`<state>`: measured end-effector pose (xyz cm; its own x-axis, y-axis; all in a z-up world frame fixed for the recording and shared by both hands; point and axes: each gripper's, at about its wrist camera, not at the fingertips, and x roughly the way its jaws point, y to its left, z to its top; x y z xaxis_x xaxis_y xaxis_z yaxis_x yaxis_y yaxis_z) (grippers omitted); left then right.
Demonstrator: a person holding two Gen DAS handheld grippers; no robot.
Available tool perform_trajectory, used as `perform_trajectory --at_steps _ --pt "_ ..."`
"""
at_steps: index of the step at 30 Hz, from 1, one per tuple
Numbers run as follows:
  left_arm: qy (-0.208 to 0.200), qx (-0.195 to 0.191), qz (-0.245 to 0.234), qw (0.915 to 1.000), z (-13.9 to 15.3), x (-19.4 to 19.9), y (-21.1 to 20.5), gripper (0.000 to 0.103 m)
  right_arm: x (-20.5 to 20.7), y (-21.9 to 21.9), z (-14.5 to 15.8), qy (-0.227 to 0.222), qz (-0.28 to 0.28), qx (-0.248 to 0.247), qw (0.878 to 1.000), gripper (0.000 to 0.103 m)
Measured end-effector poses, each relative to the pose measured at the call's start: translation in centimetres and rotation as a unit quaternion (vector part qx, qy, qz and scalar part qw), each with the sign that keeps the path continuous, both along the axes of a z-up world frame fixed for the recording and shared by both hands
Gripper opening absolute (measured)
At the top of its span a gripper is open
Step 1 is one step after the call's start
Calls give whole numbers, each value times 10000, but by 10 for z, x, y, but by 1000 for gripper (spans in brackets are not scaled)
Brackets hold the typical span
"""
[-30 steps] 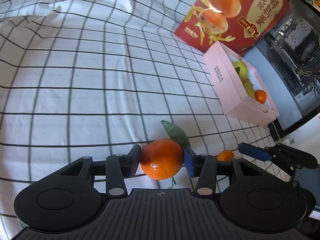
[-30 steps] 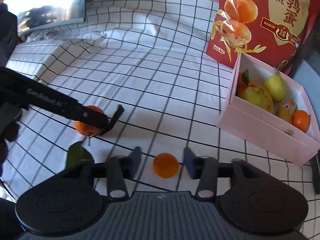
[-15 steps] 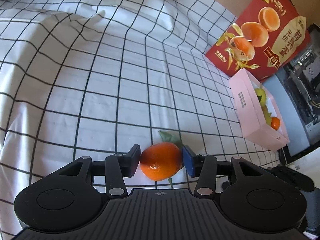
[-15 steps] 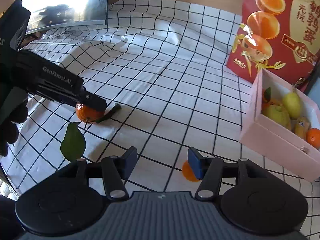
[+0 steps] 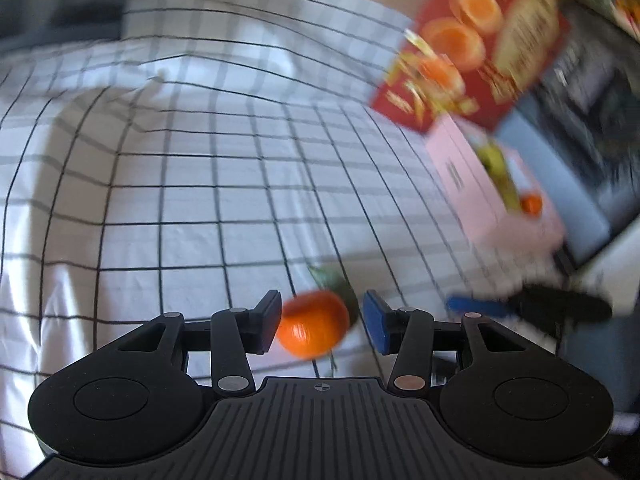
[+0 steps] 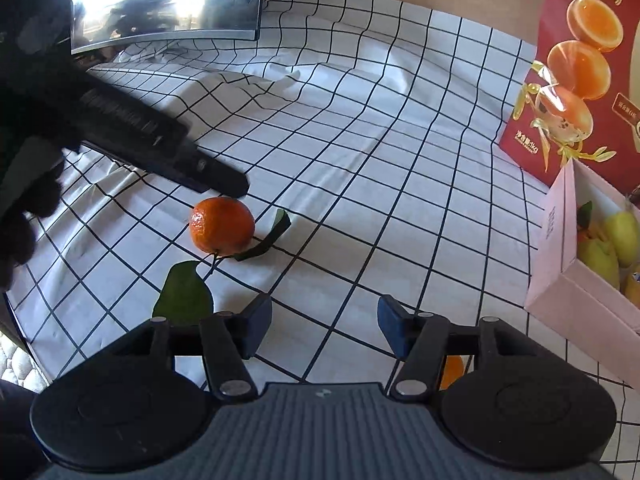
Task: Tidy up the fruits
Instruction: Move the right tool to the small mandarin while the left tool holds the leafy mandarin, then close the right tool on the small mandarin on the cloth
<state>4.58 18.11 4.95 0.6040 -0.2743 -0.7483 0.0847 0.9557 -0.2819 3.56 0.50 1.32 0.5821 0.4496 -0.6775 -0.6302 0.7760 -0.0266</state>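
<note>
The right tool (image 6: 324, 320) is opening over bare checked sheet (image 6: 360, 184) with nothing between its jaws. A small orange fruit (image 6: 452, 372) is mostly hidden behind its right finger. At the sheet's near left edge a strip of quilted mattress (image 6: 16, 360) shows. Just inside that edge lie a loose green leaf (image 6: 184, 292) and the mandarin (image 6: 222, 226). The left tool (image 5: 322, 312) hovers over the mandarin with its jaws apart; its own view is blurred, but there is a gap at the blue pad. The dark hand (image 6: 24, 208) holding it is cut off by the frame. The middle of the sheet is open and wrinkled. At the right edge the pink box (image 6: 568, 280) holds pears (image 6: 624, 232), with a red bag (image 6: 580, 80) behind it. A monitor (image 6: 168, 0) stands at the far left corner.
</note>
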Motion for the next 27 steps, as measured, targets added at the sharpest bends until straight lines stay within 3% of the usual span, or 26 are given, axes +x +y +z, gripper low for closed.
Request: perform_trajectory --at_steps 5,10,18,23,27 --pt "15 766 -130 9970 -5 -2 -12 53 2 1 -3 70 -44 -21 10000 59" --pt "-75 432 220 9988 -5 5 15 53 1 -1 -5 64 -106 -43 9999 59" --pt "-75 606 881 9942 -2 12 51 49 0 -9 -5 68 -256 -85 9996 59" --pt "-44 459 1061 9933 -4 10 65 49 0 -9 -7 108 -279 -104 9995 59" --pt "-335 191 1298 9908 6 2 77 49 -1 -4 -7 92 -227 -118 9996 59"
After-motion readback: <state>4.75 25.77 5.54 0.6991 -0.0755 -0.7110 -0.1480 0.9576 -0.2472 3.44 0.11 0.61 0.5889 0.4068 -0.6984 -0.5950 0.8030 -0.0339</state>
